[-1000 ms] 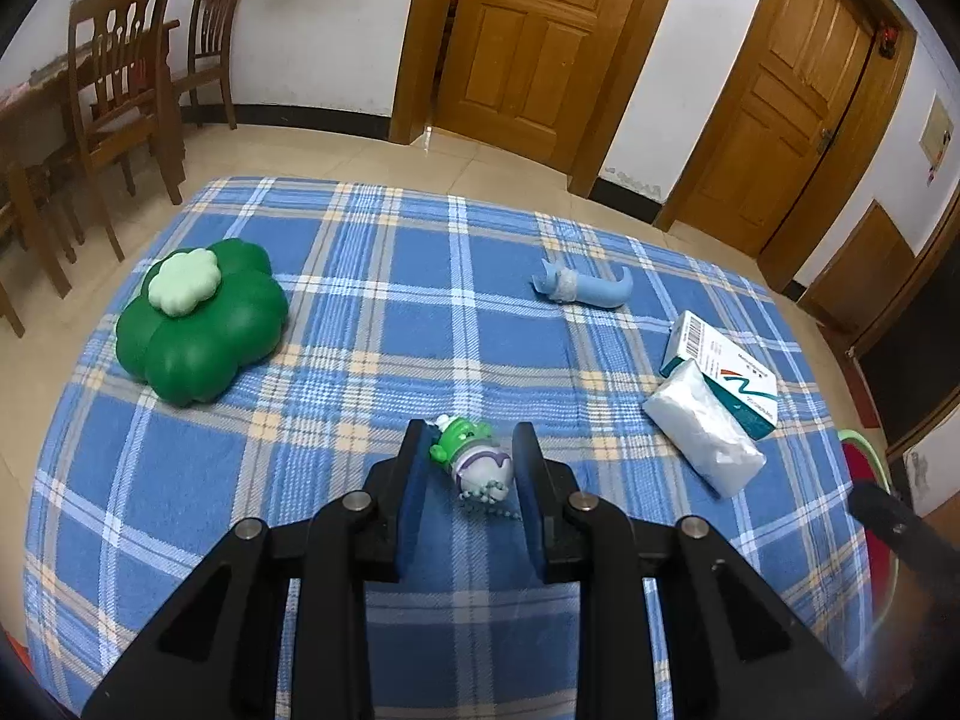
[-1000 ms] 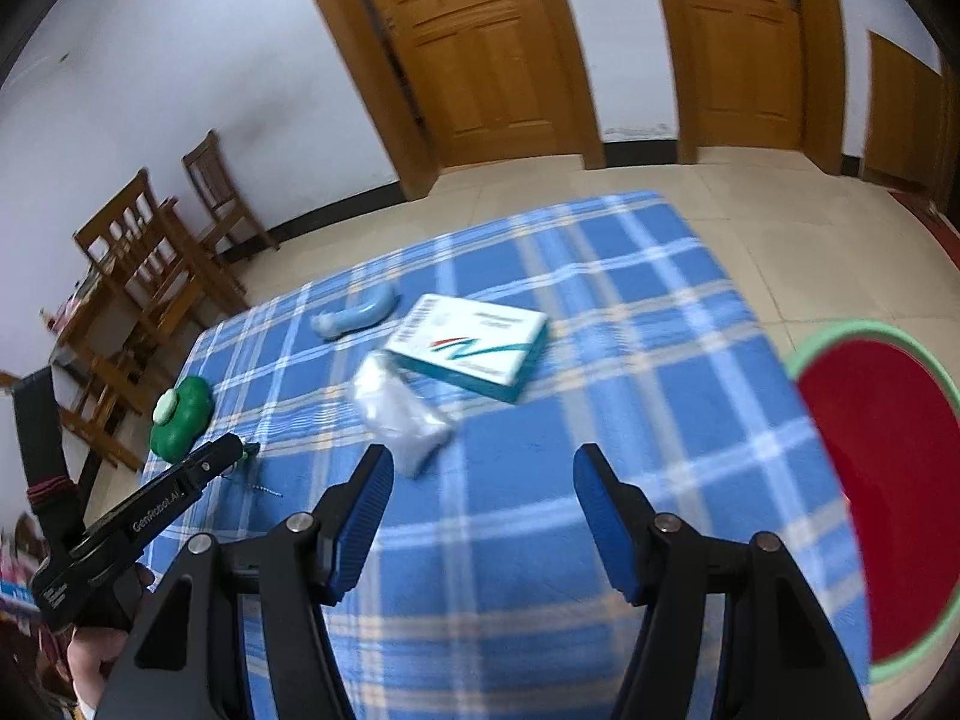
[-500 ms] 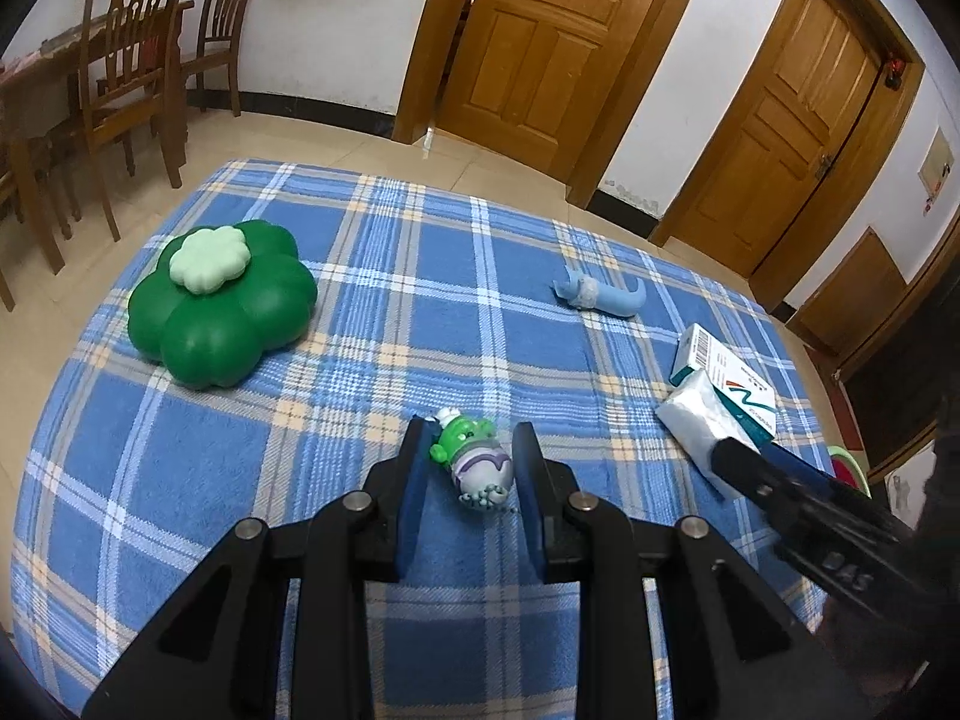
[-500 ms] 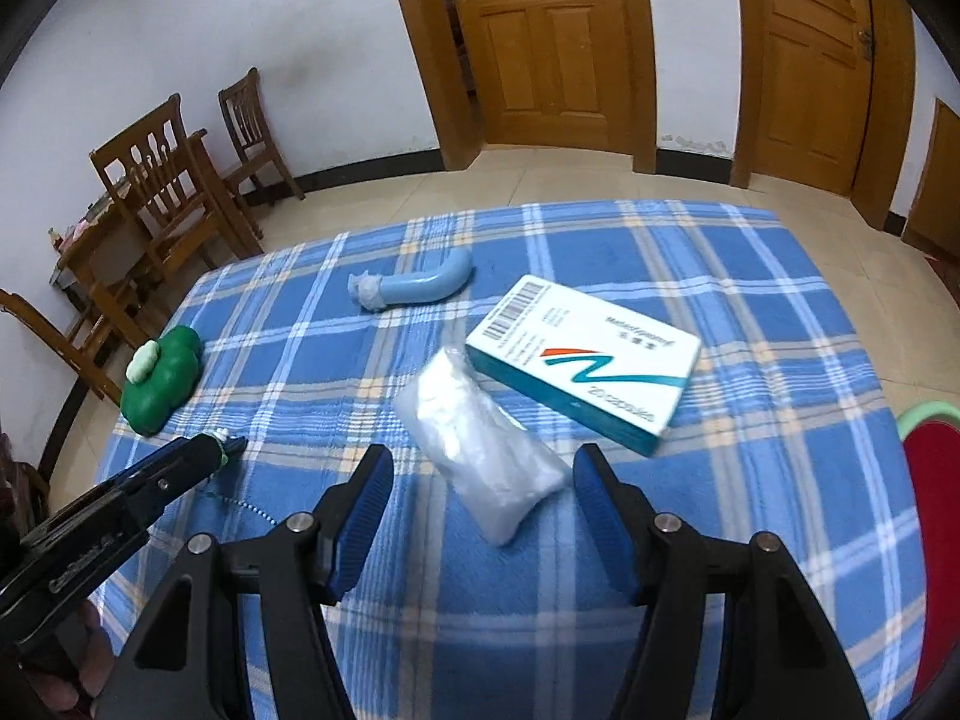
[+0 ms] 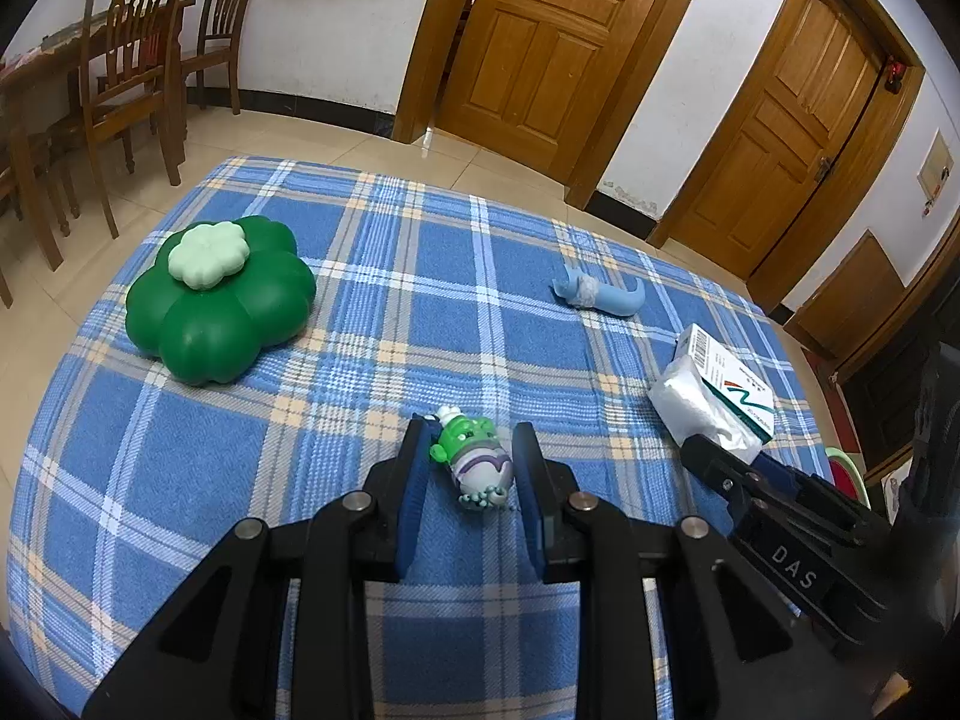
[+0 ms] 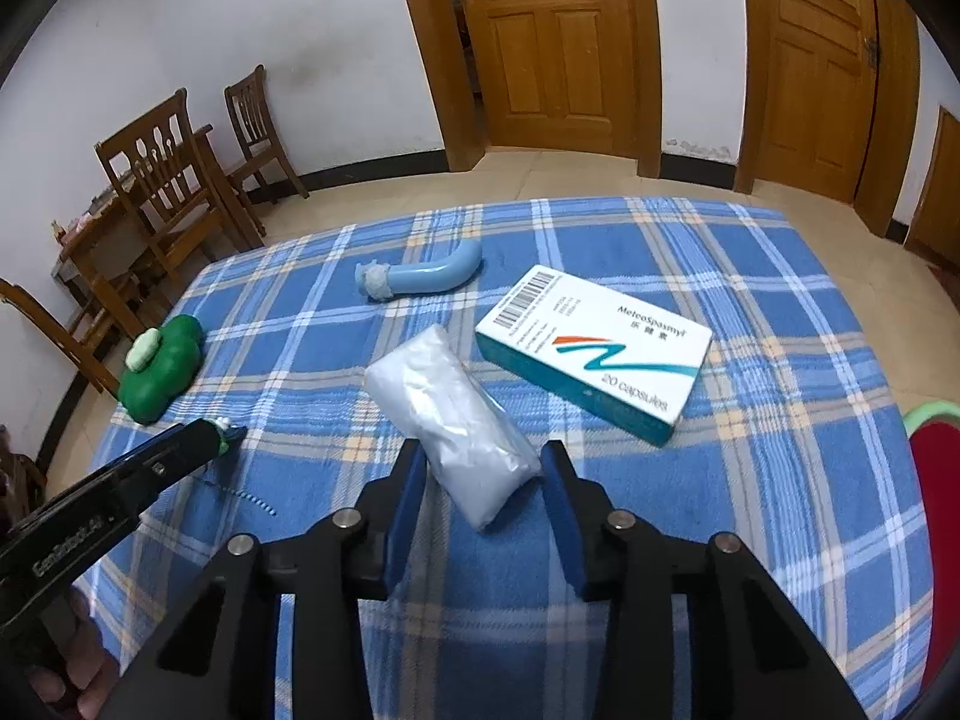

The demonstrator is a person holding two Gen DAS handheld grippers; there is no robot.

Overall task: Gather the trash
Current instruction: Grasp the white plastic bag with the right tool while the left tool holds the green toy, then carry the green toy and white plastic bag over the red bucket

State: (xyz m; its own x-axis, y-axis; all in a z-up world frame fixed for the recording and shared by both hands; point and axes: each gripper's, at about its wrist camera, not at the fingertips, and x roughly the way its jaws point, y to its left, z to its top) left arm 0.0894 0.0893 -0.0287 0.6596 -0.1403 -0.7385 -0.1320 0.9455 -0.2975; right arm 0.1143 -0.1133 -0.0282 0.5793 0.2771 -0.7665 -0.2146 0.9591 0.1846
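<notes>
A white crinkled plastic packet [image 6: 456,414] lies on the blue plaid blanket [image 6: 750,300]. Its near end sits between the fingers of my right gripper [image 6: 483,450], whose jaws are closing; the pads stand right at its sides without squeezing it. In the left wrist view the right gripper [image 5: 696,447] reaches in at the packet [image 5: 690,405]. My left gripper [image 5: 471,429] is shut on a small green and purple toy figure [image 5: 477,456] held low over the blanket. From the right wrist view the left gripper [image 6: 225,435] shows at the left, a bead chain trailing below it.
A white and teal medicine box [image 6: 594,354] lies just beyond the packet. A blue curved tube [image 6: 426,279] lies farther back. A green clover-shaped container [image 5: 219,300] stands at the left. A red mat with a green rim [image 6: 936,528] lies off the blanket's right edge. Wooden chairs [image 5: 138,78] stand at the back left.
The right gripper came in over the blanket to the white packet, and its jaws have narrowed around the packet's near end. The left gripper kept its hold on the toy and barely moved.
</notes>
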